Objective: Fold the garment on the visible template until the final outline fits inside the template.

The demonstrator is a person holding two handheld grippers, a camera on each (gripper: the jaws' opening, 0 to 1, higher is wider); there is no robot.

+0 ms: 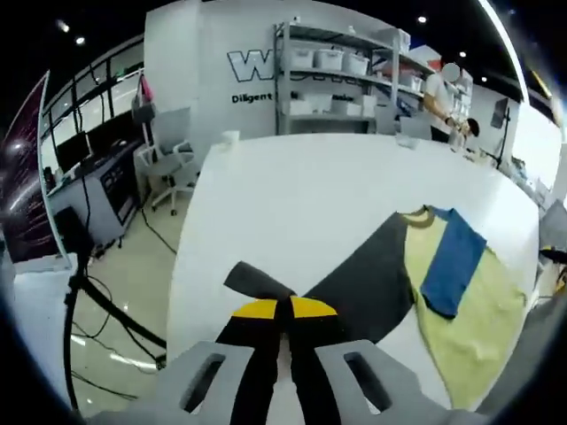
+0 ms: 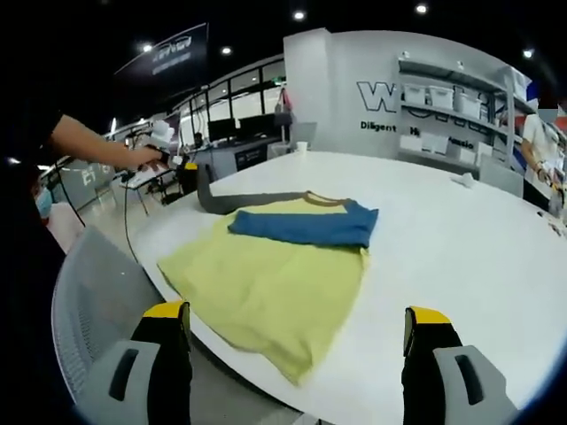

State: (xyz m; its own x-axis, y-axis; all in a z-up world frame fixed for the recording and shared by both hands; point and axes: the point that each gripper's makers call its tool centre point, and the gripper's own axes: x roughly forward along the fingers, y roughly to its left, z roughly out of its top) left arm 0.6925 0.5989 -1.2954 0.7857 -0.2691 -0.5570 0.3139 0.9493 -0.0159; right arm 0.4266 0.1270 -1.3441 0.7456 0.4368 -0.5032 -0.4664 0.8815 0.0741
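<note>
A T-shirt lies on the white table (image 1: 292,190): yellow body (image 2: 266,288), blue sleeve (image 2: 306,226) folded across the chest, and grey sleeve (image 1: 368,279) stretched out sideways. My left gripper (image 1: 283,307) is shut on the grey sleeve's end, and the cloth bunches just beyond the yellow-tipped jaws. In the right gripper view, a person's hand holds that left gripper (image 2: 188,173) at the table's far-left edge with the grey sleeve (image 2: 239,202) pulled up to it. My right gripper (image 2: 295,315) is open, jaws wide apart, hovering near the shirt's hem at the table edge.
A grey chair back (image 2: 97,301) stands at the table's near edge. Shelves with white bins (image 1: 341,75), an office chair (image 1: 173,159), and desks with monitors (image 1: 89,155) line the room. Cables and a stand (image 1: 89,297) sit on the floor. A person (image 1: 443,102) stands beyond the table.
</note>
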